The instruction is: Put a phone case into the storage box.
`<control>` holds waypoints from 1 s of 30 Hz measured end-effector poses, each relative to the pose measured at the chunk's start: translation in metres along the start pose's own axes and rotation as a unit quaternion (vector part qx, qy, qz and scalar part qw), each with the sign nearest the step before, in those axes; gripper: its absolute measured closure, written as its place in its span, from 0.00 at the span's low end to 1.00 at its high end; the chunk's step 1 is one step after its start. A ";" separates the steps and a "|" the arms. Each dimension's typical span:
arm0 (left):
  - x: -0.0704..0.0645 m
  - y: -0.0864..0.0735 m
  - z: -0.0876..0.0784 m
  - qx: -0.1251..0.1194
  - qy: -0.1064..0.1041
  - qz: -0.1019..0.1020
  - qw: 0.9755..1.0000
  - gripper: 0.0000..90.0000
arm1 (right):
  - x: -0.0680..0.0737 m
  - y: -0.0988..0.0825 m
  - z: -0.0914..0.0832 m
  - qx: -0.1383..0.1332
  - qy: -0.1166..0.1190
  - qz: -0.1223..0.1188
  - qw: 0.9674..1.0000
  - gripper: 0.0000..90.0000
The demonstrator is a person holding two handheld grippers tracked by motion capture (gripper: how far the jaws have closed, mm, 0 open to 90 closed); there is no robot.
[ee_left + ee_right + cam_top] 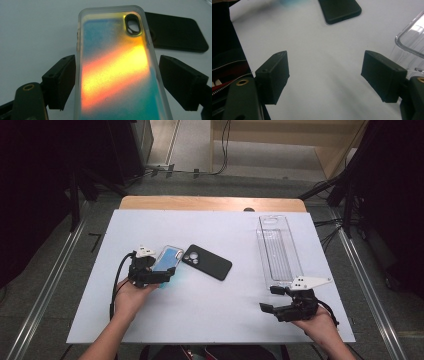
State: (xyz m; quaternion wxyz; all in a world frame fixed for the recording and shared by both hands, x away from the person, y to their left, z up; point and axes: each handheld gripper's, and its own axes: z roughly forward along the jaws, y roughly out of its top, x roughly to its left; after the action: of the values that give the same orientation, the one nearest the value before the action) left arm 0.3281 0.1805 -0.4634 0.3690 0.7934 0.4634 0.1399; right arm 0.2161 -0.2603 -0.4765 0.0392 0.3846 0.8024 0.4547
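Note:
An iridescent phone case [167, 257] with frosted edges and a blue-orange sheen sits between the jaws of my left gripper [162, 272], raised off the white table at the left. In the left gripper view the case [112, 70] spans the full gap, and both black pads touch its long sides. My left gripper [117, 82] is shut on it. A black phone case [207, 262] lies flat just to the right, camera cutout up. My right gripper [272, 299] rests near the front right, open, with bare table between its jaws [324, 77].
A long clear plastic tray [277, 250] lies at the right of the white table top [200, 310], its near end just beyond my right gripper. The black case [339, 10] shows far off in the right gripper view. Metal rails run along both sides of the table.

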 end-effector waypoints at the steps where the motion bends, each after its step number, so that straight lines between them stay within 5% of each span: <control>1: 0.000 0.000 0.000 0.000 0.000 0.000 1.000 0.19 | 0.000 0.000 0.000 0.000 0.000 0.000 1.000 0.23; 8: -0.013 0.003 -0.006 -0.004 -0.025 0.010 1.000 0.19 | 0.001 0.001 0.000 -0.004 0.000 0.003 1.000 0.23; 13: -0.021 0.005 -0.008 -0.011 -0.054 -0.003 0.998 0.19 | 0.003 0.002 0.000 -0.012 0.001 -0.004 1.000 0.23; 18: -0.033 0.006 -0.011 -0.022 -0.073 -0.013 0.997 0.19 | 0.005 0.006 -0.001 -0.028 -0.003 0.016 0.999 0.22; 24: -0.044 0.006 -0.010 -0.028 -0.077 -0.007 0.997 0.19 | 0.006 0.010 0.000 -0.021 0.000 0.023 0.999 0.22; 30: -0.056 0.005 -0.009 -0.039 -0.079 -0.003 0.996 0.19 | 0.011 0.017 0.001 -0.028 0.002 0.056 0.998 0.22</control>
State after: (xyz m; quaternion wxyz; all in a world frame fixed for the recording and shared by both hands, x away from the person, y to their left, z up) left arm 0.2964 0.1357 -0.4465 0.4354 0.7858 0.4294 0.0932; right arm 0.2187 -0.2477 -0.4608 0.0232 0.4263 0.7667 0.4794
